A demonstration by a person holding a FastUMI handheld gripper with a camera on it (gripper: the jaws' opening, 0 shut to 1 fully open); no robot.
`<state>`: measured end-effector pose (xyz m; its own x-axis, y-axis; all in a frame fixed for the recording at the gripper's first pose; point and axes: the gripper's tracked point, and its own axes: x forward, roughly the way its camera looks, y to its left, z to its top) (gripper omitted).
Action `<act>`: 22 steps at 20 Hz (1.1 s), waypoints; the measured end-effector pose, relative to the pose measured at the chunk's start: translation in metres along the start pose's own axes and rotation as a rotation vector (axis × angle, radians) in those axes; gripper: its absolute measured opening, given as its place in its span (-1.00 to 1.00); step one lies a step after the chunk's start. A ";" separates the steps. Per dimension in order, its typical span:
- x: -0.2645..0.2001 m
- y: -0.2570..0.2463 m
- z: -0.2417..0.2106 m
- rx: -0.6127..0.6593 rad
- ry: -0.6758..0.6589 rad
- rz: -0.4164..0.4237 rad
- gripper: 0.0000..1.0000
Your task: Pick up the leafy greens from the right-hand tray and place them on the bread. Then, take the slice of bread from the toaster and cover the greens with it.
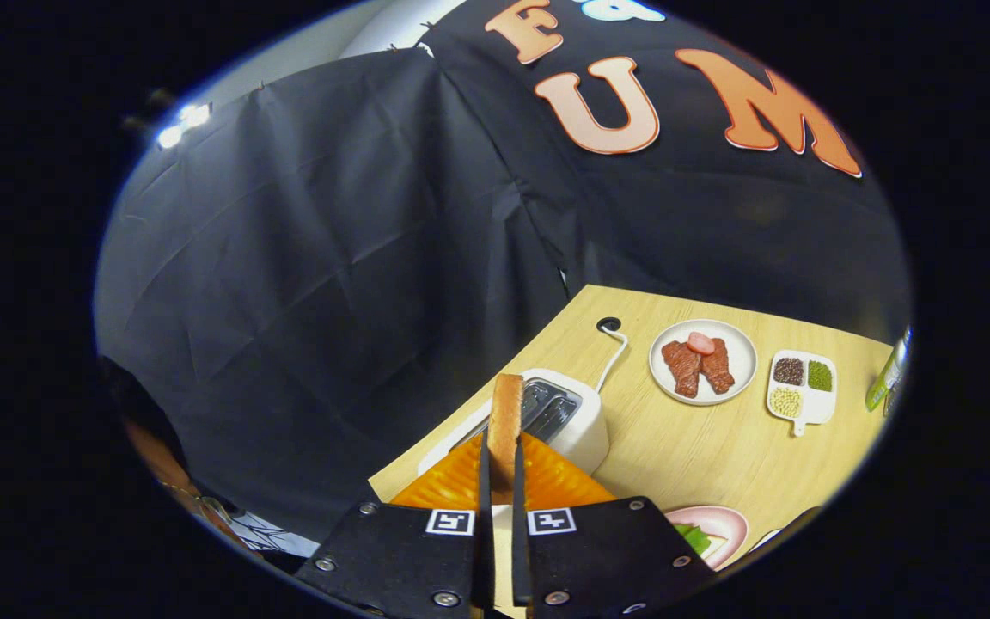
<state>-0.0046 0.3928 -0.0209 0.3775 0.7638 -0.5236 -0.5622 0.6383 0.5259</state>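
Black cloth hangs as the booth wall behind a light wooden table (718,447). The gripper (502,464) is raised above the table's near corner, and its two thin black fingers (484,481) are closed on a slice of toast (508,413), one finger against each flat face. The toast stands upright on edge between them, its brown crust facing the camera and its top rising past the fingertips.

Just beyond and below the toast sits a white toaster (577,421), its two slots open to view and the toast clear of them. A white cord (614,361) runs from the toaster back to a dark hole in the table. An orange ribbed mat (546,481) lies just ahead of the gripper body, between it and the toaster.

Beside the fingers to the right, at the table's near edge, is a pink plate (723,520) with greens (694,537) lying on it; the gripper body hides most of that plate, so what lies under the greens cannot be told.

Farther off are a white plate (740,344) with pieces of meat (699,365), a small divided dish (804,387) holding dark, green and pale grains, and a green bottle (886,378) at the far right.

A person's shoulder (160,456) shows to the left of the gripper.
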 end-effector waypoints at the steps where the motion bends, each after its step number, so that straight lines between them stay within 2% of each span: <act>1: -0.008 -0.001 -0.001 -0.004 -0.010 -0.004 -0.84; 11: -0.074 -0.040 -0.033 0.050 -0.086 -0.055 -0.84; 22: -0.085 -0.105 -0.114 0.186 -0.059 -0.124 -0.83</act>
<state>-0.0614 0.2495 -0.1081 0.4806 0.6789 -0.5551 -0.3652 0.7305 0.5771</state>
